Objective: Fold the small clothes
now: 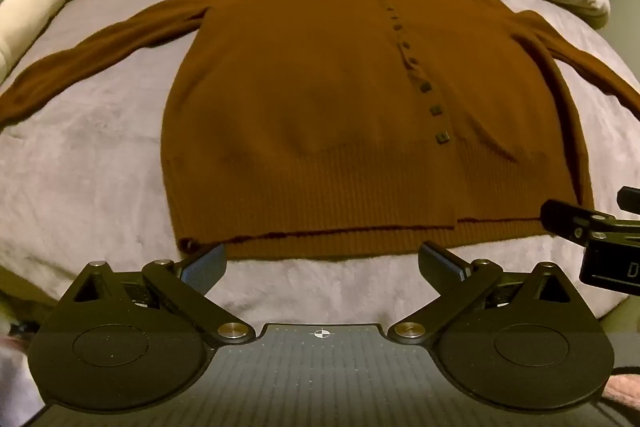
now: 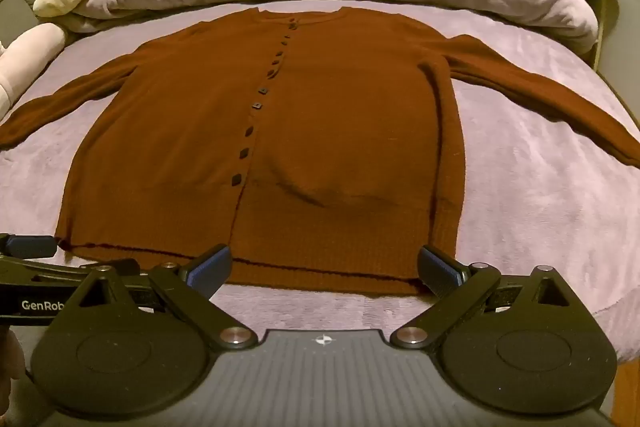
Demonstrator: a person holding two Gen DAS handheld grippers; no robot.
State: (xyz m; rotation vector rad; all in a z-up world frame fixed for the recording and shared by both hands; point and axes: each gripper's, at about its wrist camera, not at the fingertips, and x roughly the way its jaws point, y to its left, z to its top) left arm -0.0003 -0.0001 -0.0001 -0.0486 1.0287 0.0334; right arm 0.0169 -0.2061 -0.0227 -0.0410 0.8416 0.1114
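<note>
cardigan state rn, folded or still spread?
Spread. The brown cardigan lies flat and buttoned on the bed, both sleeves stretched out to the sides, hem nearest the grippers. No fold made yet.

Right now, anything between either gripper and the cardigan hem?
Nothing visible. The brown cardigan lies flat on the bed, hem nearest both. The left gripper and right gripper sit just short of the hem, jaws open and empty, only bare blanket between.

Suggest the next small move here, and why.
Probably lower both grippers onto the hem corners. The brown cardigan lies flat, buttoned and unfolded on the bed, sleeves spread. The left gripper and right gripper hover open just short of the hem, holding nothing.
</note>
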